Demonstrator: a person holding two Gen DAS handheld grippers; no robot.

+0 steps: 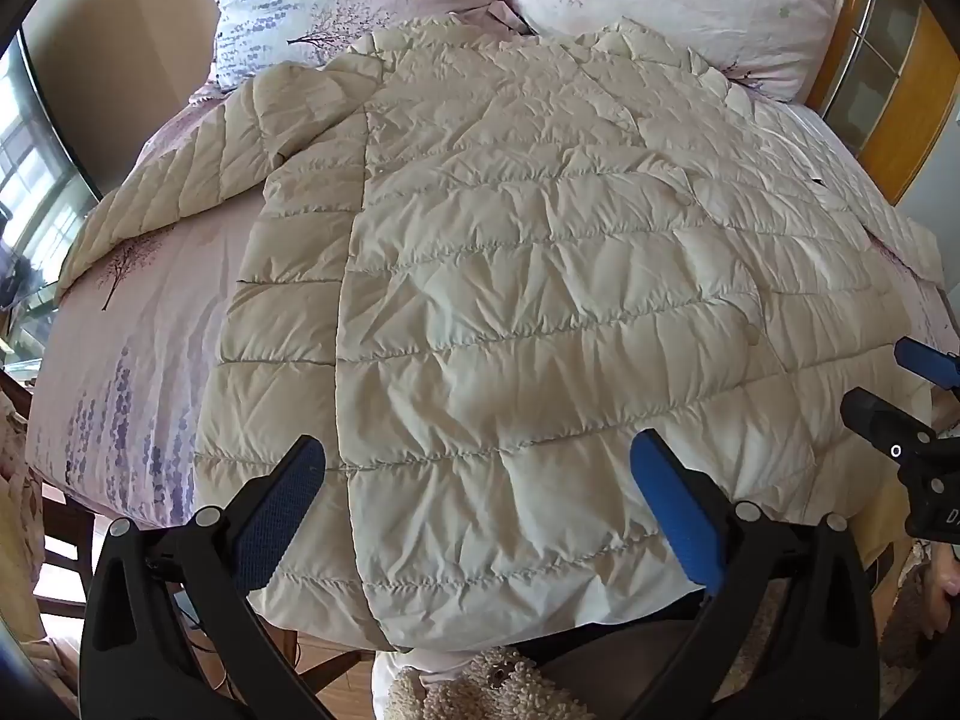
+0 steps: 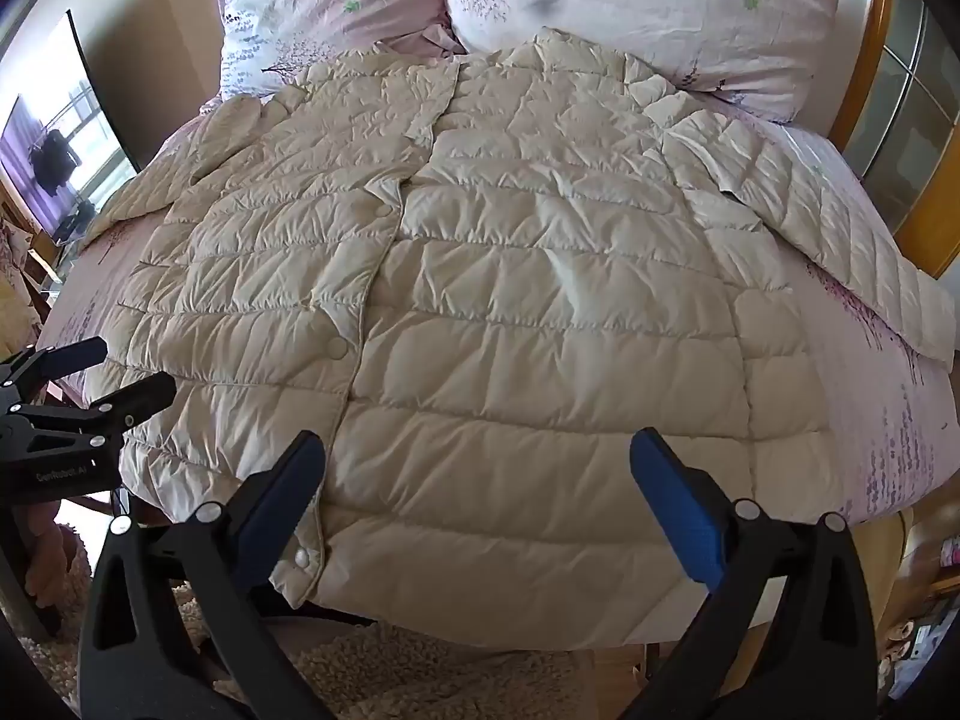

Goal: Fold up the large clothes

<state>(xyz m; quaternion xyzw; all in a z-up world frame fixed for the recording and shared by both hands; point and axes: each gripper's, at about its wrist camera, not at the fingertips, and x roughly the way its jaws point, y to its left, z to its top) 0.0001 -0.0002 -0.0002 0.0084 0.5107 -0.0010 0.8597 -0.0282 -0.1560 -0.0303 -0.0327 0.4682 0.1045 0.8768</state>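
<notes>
We see a bed with a pale pink sheet printed with purple trees and lavender sprigs (image 1: 138, 324), and it carries everything here. Across most of it lies a large cream quilted down jacket (image 1: 540, 276), spread flat with its front up and its snap placket closed. Its collar reaches the head edge of the bed, and its hem hangs slightly over the foot edge nearest us. One sleeve (image 1: 180, 180) runs out toward the bed's left edge, the other sleeve (image 2: 840, 222) toward the right edge, both lying on the sheet. Round cream snaps (image 2: 336, 348) follow the placket down to the hem.

At the head edge two pillows in pink and white floral cases (image 2: 648, 6) lean side by side, and the jacket's collar touches their lower edges. A wooden frame with glass panels (image 2: 900, 120) stands beyond the bed's right edge.

Our left gripper, black with blue pads (image 1: 477, 498), hangs above the hem near the foot edge, its fingers spread wide apart with nothing between them but the fabric below; we cannot tell whether the tips touch the cloth. Our right gripper, built the same (image 2: 477, 498), hangs over the hem to the right of the placket, its fingers equally wide apart and holding nothing.
</notes>
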